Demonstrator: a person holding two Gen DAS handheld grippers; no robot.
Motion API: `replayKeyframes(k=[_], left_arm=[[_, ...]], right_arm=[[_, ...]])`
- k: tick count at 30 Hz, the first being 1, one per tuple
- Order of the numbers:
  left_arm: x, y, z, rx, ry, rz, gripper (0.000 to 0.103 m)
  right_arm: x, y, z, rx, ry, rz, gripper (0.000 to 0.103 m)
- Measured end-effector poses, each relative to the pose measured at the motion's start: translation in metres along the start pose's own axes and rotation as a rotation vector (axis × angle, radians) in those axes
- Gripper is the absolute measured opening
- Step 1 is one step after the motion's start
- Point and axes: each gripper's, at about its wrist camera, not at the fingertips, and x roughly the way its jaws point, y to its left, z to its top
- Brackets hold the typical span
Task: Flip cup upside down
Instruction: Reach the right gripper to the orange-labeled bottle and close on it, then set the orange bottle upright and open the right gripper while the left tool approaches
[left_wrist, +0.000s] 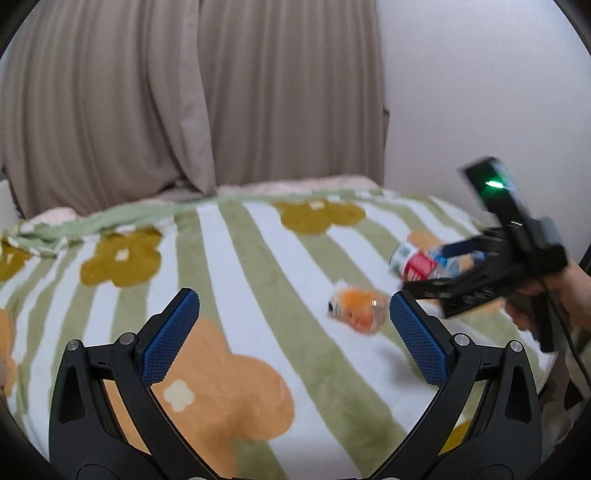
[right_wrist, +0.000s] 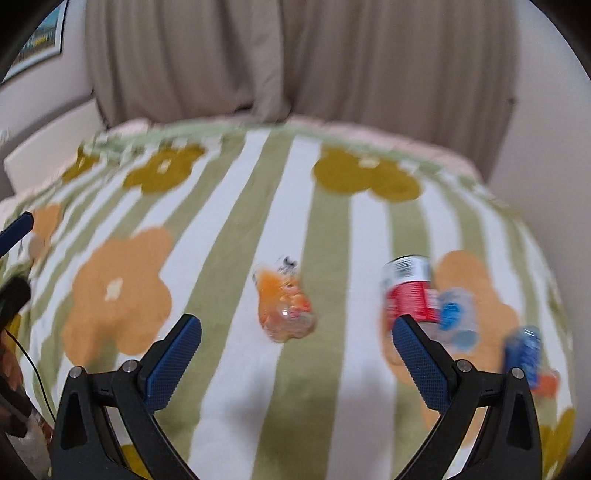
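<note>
- A blanket (right_wrist: 280, 206) with green and white stripes and big flowers covered the bed, with a beige curtain (right_wrist: 295, 55) hanging behind it
- The left gripper (left_wrist: 294, 325) hung above the blanket with its blue pads spread wide and nothing between them
- The right gripper (right_wrist: 296, 354) was likewise wide open and empty, pointed at the things lying ahead; in the left wrist view it reached in from the right
- A red-labelled container (right_wrist: 408, 291) lay on its side on the blanket, a clear blue-printed piece (right_wrist: 452, 317) touching it
- The cup (right_wrist: 284, 306), clear with orange print, lay tipped on a white stripe, well apart from the red one; blur hid which end was the mouth
- A small blue item (right_wrist: 524, 354) sat near the right edge
- Judged advice: settle the motion first, centre the open right jaws around the cup's middle, close gently as thin plastic may buckle, lift clear of the soft blanket, then turn mouth-down and set it on a flat patch
</note>
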Motion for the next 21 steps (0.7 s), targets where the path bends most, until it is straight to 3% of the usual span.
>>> replayKeyframes(k=[9,10,12,14,16,21], left_arm=[[0.046,-0.005,-0.019,0.027,0.117,-0.04,0.103],[0.049,-0.005,-0.02,0.027,0.124,-0.042,0.103],[0.052,-0.006,-0.022,0.03,0.134,-0.044,0.103],[0.055,-0.007,-0.023,0.034,0.14,-0.048,0.103],[0.055,-0.009,-0.023,0.04,0.141,-0.051,0.103],[0.05,-0.01,-0.019,0.05,0.132,-0.057,0.103]], right_arm=[[0.102,0.004,0.007,-0.107,0.205,0.044,0.096],[0.107,0.004,0.006,-0.115,0.216,0.043,0.093],[0.119,0.002,0.007,-0.125,0.253,0.047,0.077],[0.126,0.0,0.005,-0.138,0.28,0.037,0.071],[0.129,0.001,0.003,-0.157,0.29,0.041,0.058],[0.115,0.001,0.001,-0.177,0.268,0.04,0.057]])
